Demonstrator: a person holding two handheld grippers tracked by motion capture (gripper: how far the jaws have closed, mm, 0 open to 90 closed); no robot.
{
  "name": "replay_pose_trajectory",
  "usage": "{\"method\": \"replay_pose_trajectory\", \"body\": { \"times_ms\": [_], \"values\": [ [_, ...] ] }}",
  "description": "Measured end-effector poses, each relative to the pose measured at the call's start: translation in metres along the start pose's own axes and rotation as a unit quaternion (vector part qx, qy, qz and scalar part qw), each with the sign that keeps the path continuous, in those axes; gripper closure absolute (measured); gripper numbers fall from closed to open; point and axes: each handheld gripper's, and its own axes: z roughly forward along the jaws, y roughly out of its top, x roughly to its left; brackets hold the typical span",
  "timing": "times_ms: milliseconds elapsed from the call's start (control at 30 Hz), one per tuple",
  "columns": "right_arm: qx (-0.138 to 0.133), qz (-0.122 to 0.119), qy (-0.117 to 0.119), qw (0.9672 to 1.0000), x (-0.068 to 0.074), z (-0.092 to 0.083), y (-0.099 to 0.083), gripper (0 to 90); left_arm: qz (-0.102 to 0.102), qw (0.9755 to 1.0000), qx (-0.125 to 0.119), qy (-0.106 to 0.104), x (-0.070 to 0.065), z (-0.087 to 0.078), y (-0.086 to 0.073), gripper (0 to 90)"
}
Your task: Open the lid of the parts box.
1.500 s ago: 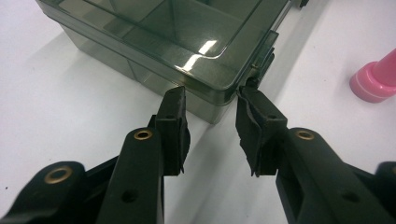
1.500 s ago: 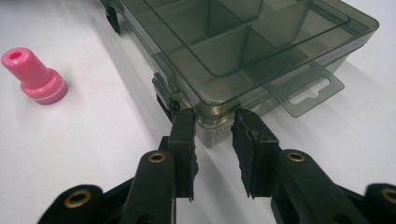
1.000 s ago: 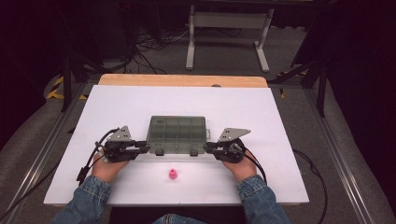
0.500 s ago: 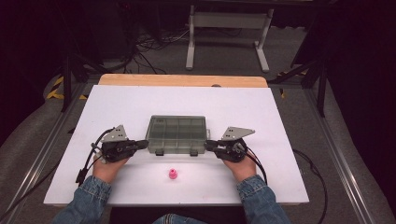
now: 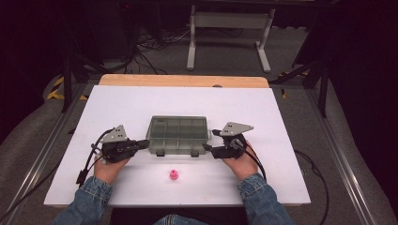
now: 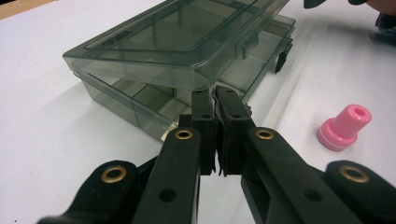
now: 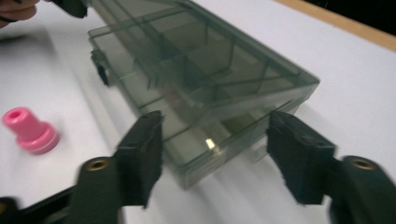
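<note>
A smoky grey, see-through compartment box [image 5: 178, 135] lies mid-table, its lid standing slightly ajar [image 6: 177, 37]. My left gripper [image 5: 147, 142] is shut, and its tips [image 6: 215, 100] sit at the box's near left corner, right at the gap under the lid. My right gripper [image 5: 210, 140] is open at the box's right end; its jaws have just been opening. The box's corner [image 7: 201, 60] lies between the spread jaws of that gripper [image 7: 215, 119], and the pads stand clear of it. A small pink stepped piece [image 5: 173, 175] stands on the board in front of the box [image 6: 344, 127] [image 7: 29, 130].
The white board [image 5: 281, 122] covers a wooden table top whose far edge [image 5: 183, 80] shows. A metal stand [image 5: 230, 28] and cables lie on the floor beyond. Each gripper trails a cable [image 5: 87, 164] across the board.
The right gripper's jaws have spread apart at the box's right end. The left gripper and the pink piece have stayed where they were.
</note>
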Motion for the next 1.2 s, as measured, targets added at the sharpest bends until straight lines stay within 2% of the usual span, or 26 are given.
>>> {"method": "replay_pose_trajectory", "body": {
  "times_ms": [33, 67, 233, 500, 567, 667, 800, 900, 967, 1200],
  "values": [
    [0.0, 0.0, 0.0, 1.0, 0.0, 0.0, 0.0, 27.9, 0.0, 1.0, 0.0, 0.0, 0.0, 0.0, 0.0, 86.7],
    [0.01, -0.008, -0.01, 0.9999, -0.002, 0.004, 0.003, 27.0, -0.001, 1.0, -0.001, -0.001, 0.0, 0.0, 0.0, 86.2],
    [0.021, -0.015, -0.009, 0.9996, -0.005, 0.01, 0.008, 26.0, -0.002, 1.0, -0.003, -0.001, -0.002, 0.0, 0.0, 85.6],
    [0.019, -0.02, -0.004, 0.9996, -0.008, 0.01, 0.012, 26.4, 0.001, 1.0, -0.006, -0.002, -0.003, 0.0, 0.0, 85.2],
    [0.013, -0.03, 0.005, 0.9995, -0.008, 0.01, 0.015, 27.8, 0.001, 1.0, -0.008, -0.001, -0.004, -0.001, 0.001, 84.9],
    [0.019, -0.051, 0.003, 0.9985, -0.007, 0.01, 0.021, 32.6, 0.003, 1.0, -0.008, -0.001, -0.004, -0.001, 0.001, 84.4],
    [0.016, -0.055, 0.002, 0.9984, -0.009, 0.009, 0.027, 36.5, 0.003, 1.0, -0.009, -0.002, -0.004, -0.003, 0.001, 83.4],
    [0.009, -0.055, 0.002, 0.9985, -0.013, 0.007, 0.033, 39.6, 0.004, 1.0, -0.009, -0.002, -0.005, -0.004, 0.001, 81.3],
    [0.005, -0.053, 0.001, 0.9986, -0.015, 0.007, 0.037, 41.6, 0.004, 0.9999, -0.011, -0.002, -0.005, -0.004, 0.001, 75.8],
    [-0.014, -0.044, -0.003, 0.9989, -0.027, 0.005, 0.051, 49.4, -0.002, 0.9997, -0.023, 0.003, -0.005, -0.007, 0.0, 65.8]
  ]
}}
